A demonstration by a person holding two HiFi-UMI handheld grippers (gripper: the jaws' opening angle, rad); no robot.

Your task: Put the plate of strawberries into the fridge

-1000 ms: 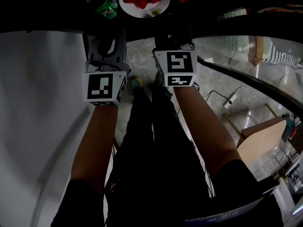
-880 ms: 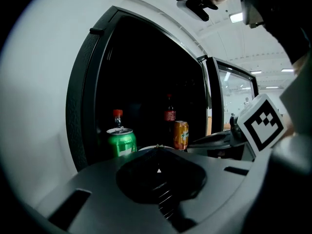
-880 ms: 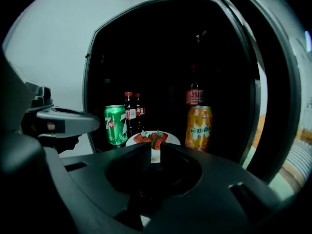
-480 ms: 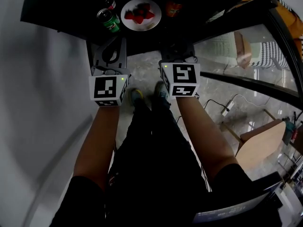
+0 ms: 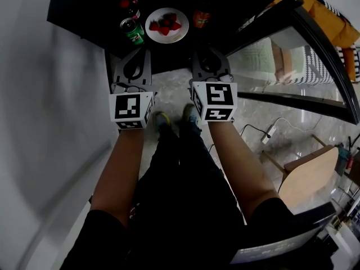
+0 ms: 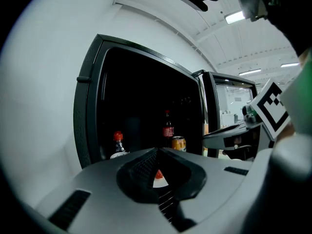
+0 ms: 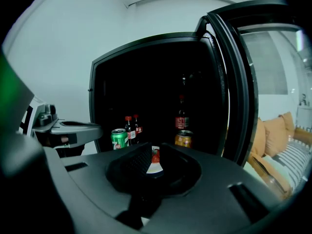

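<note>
Plate of strawberries (image 5: pixel 167 25) already on dark shelf inside fridge (image 5: pixel 84 10), green can (image 5: pixel 134 31) just beside at its 9 o'clock, orange can (image 5: pixel 201 17) near at 3. Left gripper (image 5: pixel 133 66) and right gripper (image 5: pixel 210 65) both clenched on nothing, outside fridge. Plate at 12 o'clock from both, well apart, about midway between. Open door (image 7: pixel 225 82) at 2 o'clock, nearer right gripper. Judged: placing done, door closing left.

Dark fridge shelf (image 5: pixel 84 17) holds plate of strawberries (image 5: pixel 169 37), green can (image 5: pixel 134 30), orange can (image 5: pixel 201 17)
</note>
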